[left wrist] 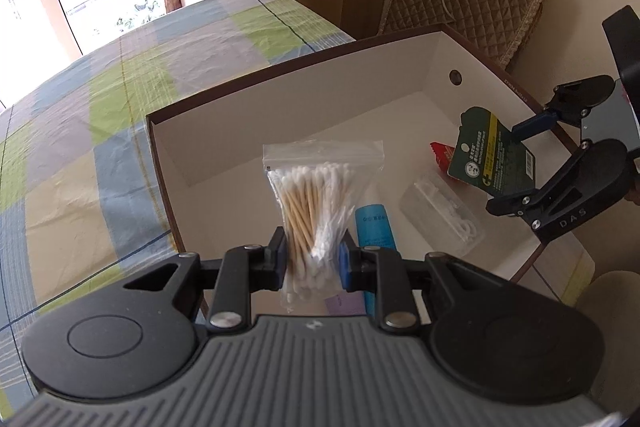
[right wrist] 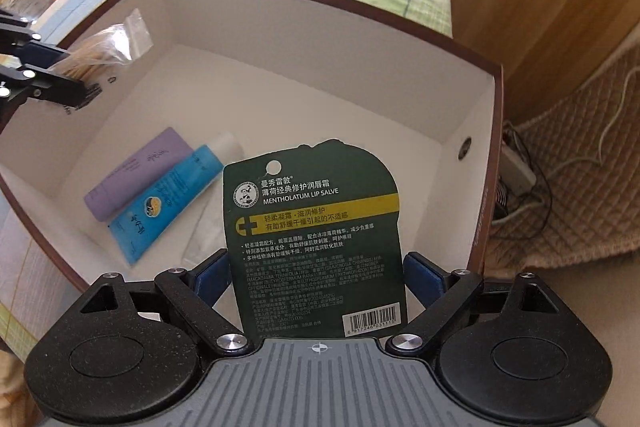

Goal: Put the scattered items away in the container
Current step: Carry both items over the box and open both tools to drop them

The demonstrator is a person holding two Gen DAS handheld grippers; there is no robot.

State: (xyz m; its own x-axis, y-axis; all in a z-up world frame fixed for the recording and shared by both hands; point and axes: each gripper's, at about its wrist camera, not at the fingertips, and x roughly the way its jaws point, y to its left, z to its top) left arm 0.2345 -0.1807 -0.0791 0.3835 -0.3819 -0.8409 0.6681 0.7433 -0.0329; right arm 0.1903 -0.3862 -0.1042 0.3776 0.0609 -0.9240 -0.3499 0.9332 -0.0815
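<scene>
Hovering over the open box (left wrist: 280, 75): left tongs (left wrist: 312, 261) pinching a cotton-swab bag (left wrist: 316, 203), right tongs (right wrist: 316, 273) clasping a lip-salve card (right wrist: 316, 239) between them.

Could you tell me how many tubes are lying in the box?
2: a purple tube and a blue tube lie side by side on the box floor. Others may be hidden behind the card.

We see a white-walled box (right wrist: 280, 39) with brown rim, inside it our lilac tube (right wrist: 138, 175) beside a bright blue tube (right wrist: 168, 199), above it a dark green, yellow-banded card (right wrist: 316, 239), beyond it green-blue-grey checked cloth (left wrist: 80, 131)
</scene>
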